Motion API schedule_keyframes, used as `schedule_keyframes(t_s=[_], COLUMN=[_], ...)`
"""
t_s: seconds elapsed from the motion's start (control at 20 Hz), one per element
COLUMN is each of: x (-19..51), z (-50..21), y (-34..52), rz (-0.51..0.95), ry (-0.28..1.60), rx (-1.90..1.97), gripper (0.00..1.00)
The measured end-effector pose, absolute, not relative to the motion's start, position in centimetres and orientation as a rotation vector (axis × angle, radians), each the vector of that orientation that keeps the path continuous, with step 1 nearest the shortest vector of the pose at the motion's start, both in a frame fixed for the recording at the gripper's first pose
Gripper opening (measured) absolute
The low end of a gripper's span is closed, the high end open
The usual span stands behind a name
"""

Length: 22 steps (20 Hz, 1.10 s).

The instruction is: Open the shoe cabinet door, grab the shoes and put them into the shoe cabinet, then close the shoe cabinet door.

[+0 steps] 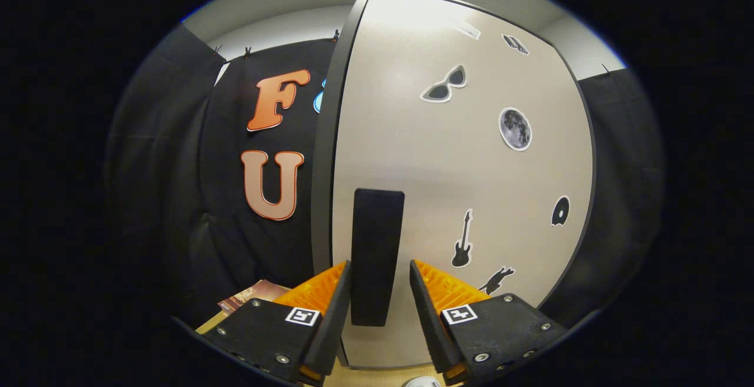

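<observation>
The shoe cabinet door (459,175) is a pale grey panel with a dark edge, standing upright right in front of me, with several stickers on it. Its black upright handle (377,251) sticks out near the door's left edge. My gripper (380,275) is open, one finger on each side of the handle's lower half. The left finger (330,298) lies close against the handle and the right finger (427,298) stands a small gap away. The door looks closed against the cabinet body. No shoes are in sight.
Black cloth wall hangs to the left of and behind the cabinet. A brown patterned object (250,295) lies low on the left beside the cabinet base. A wooden surface (377,377) lies below the fingers, with a small white round thing (421,381) on it.
</observation>
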<state>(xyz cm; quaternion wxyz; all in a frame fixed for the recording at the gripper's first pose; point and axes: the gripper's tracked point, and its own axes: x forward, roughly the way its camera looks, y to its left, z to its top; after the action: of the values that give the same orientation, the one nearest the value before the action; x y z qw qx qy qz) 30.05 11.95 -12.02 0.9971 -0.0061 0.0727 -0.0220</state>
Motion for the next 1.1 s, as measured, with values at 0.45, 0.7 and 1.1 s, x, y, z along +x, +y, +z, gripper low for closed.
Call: schedule_keyframes(t_s=[0.45,0.7,1.1], x=[30.0,29.0,25.8], z=[-12.3,-11.9,-11.4], y=[12.5,12.7,12.0], rz=[-0.014,0.023,0.037], ry=[0.160,0.156,0.161], rx=[0.045,0.051,0.061], gripper=[0.25,0.20,0.20])
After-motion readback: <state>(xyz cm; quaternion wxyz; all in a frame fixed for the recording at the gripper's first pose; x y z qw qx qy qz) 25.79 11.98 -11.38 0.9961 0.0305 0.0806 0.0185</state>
